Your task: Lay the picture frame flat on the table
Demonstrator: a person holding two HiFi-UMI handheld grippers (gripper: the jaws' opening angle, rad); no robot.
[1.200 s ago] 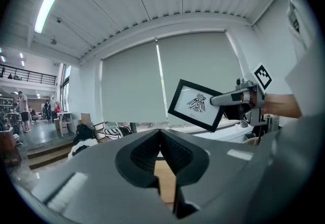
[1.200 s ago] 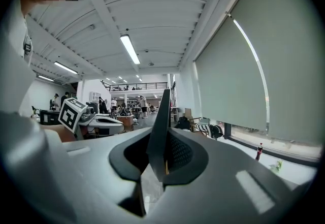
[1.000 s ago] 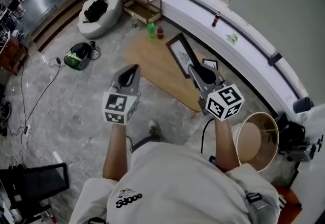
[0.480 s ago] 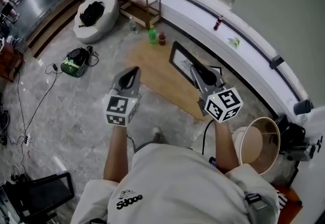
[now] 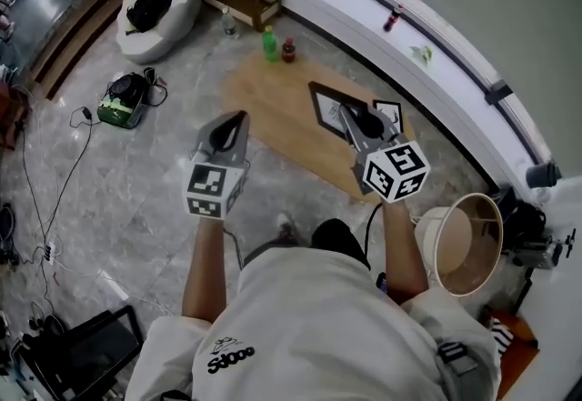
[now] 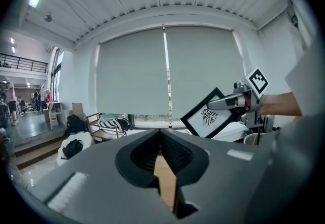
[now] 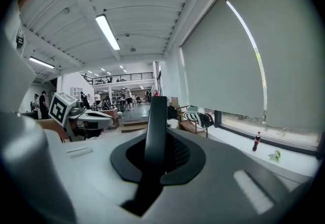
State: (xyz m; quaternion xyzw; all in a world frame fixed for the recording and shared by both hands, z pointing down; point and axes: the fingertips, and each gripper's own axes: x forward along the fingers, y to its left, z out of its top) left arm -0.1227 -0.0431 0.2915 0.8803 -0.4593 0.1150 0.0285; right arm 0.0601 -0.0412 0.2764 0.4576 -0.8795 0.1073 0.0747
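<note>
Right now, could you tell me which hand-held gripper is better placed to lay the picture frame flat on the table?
Right. The right hand-held gripper is clamped on the picture frame above the table; the left hand-held gripper is shut and empty.

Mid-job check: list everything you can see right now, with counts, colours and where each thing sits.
picture frame: 1, black with white print, held tilted above the table
smaller frame: 1, black, table's right end
table: 1, light wood, low, centre
green bottle: 1, table's far edge
dark red bottle: 1, beside the green one
ledge bottle: 1, dark, red cap, window ledge
beanbag: 1, white, far left
bag: 1, black, on the beanbag
bin: 1, tan, round, person's right
left gripper: grey, jaws together, empty
right gripper: grey, jaws closing tight on the picture frame's edge
</note>
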